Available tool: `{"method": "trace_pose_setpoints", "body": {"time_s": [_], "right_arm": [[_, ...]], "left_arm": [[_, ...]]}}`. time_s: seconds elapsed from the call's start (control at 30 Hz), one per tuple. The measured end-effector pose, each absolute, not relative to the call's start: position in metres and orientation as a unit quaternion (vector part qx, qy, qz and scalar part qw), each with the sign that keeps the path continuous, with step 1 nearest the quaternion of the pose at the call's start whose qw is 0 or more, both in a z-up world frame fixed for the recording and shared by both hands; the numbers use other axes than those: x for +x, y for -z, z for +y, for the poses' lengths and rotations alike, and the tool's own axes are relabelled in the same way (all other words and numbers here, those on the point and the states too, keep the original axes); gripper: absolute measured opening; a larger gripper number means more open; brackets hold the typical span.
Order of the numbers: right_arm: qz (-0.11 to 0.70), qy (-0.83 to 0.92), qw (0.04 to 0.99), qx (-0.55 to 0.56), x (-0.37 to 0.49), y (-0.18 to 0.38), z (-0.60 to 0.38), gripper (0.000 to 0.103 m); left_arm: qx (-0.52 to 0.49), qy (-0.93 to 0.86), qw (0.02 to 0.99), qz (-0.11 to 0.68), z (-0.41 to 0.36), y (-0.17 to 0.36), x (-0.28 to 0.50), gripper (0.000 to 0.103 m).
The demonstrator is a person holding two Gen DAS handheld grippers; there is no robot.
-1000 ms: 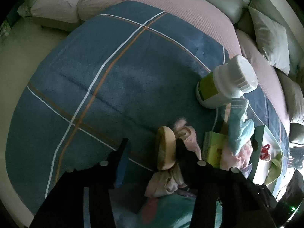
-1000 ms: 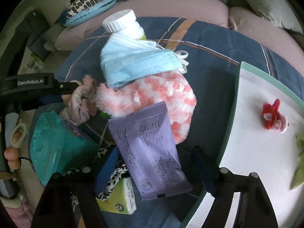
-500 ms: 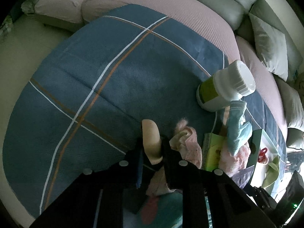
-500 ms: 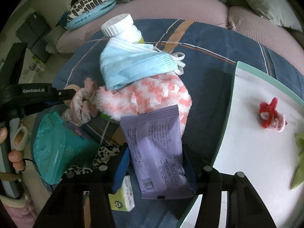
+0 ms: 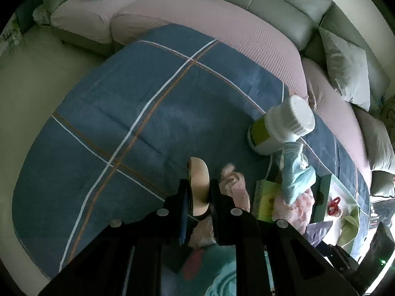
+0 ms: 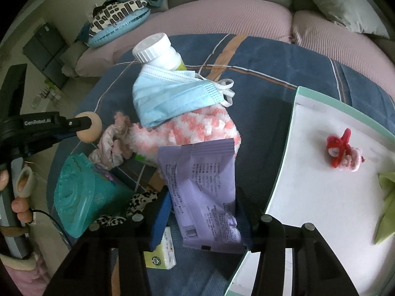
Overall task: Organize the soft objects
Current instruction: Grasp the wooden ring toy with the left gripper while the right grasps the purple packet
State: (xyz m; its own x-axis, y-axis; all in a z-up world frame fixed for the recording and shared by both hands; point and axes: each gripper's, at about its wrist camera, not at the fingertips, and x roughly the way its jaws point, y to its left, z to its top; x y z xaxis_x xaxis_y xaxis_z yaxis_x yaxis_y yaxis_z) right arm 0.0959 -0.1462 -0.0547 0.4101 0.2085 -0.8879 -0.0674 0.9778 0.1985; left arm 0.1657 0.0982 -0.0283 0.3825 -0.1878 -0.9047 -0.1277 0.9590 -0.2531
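The right gripper [image 6: 203,212] squeezes the purple packet [image 6: 205,185] by its near end, just left of the white tray [image 6: 308,197]; the packet looks light, thin and crinkly, so I think it may slip. Farther left, the left gripper [image 5: 198,192] is closed on a round tan sponge puff [image 5: 198,185], soft and squishy, held up over the blue blanket [image 5: 135,113].

Grey sofa [image 5: 284,5] — pale floor [image 5: 37,79], perhaps tiled
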Motion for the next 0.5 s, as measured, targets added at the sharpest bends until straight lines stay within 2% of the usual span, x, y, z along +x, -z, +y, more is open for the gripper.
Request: {"method": "trace_pose_setpoints", "body": {"time_s": [0.5], "right_arm": [[0.507,-0.086,0.854,0.083,0.085,0.029,-0.159,0.046]], "left_arm": [[-0.13,0.034,0.86,0.493,0.085,-0.033,0.149,0.017]]}}
